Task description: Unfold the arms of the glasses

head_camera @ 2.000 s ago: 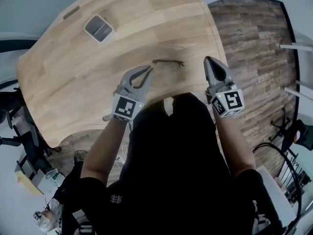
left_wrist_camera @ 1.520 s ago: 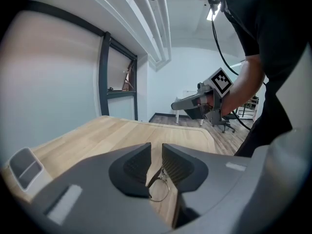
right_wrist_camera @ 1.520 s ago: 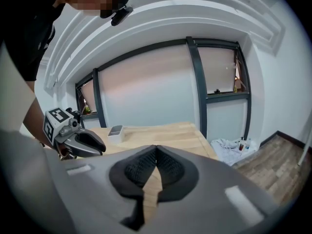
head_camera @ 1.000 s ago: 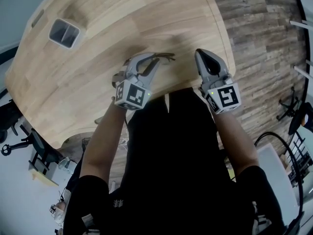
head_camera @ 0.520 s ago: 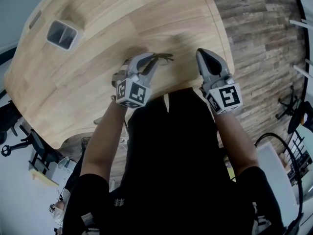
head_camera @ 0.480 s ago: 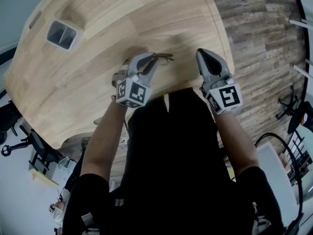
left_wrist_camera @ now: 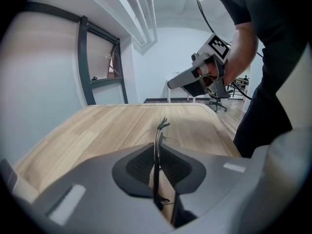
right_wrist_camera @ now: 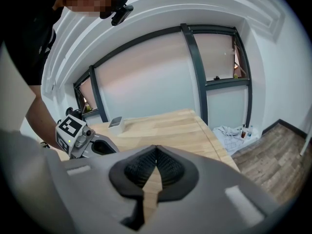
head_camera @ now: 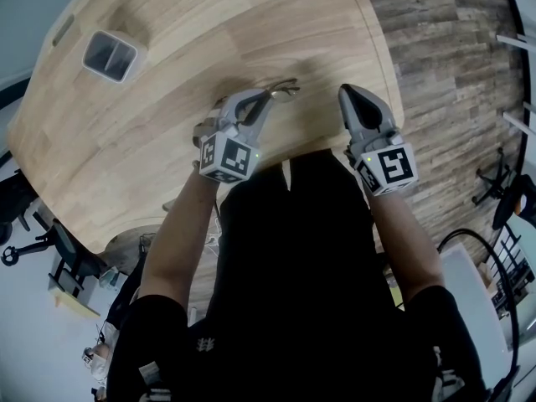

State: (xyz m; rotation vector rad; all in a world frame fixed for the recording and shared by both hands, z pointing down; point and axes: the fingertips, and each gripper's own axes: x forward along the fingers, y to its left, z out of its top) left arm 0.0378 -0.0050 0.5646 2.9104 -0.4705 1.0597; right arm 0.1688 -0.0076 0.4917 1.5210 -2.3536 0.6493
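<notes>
Thin dark-framed glasses [head_camera: 283,87] are at the near edge of the wooden table [head_camera: 209,23], arms folded. My left gripper [head_camera: 266,99] has them between its jaws, which are closing. In the left gripper view the pads press on the thin frame [left_wrist_camera: 158,141], and its far end sticks out past my left gripper [left_wrist_camera: 157,149]. My right gripper [head_camera: 347,92] hovers to the right of the glasses, shut and empty. The same empty shut jaws of my right gripper [right_wrist_camera: 155,150] show in the right gripper view.
A small white two-compartment container [head_camera: 110,55] stands on the far left of the table. The table's right edge drops to a wood-plank floor [head_camera: 444,57]. Office chairs [head_camera: 25,224] stand at the left. Windows and a white wall lie beyond the table.
My left gripper's jaws have narrowed onto the glasses, and the glasses' free end has shifted a little away from me. My right gripper has stayed where it was.
</notes>
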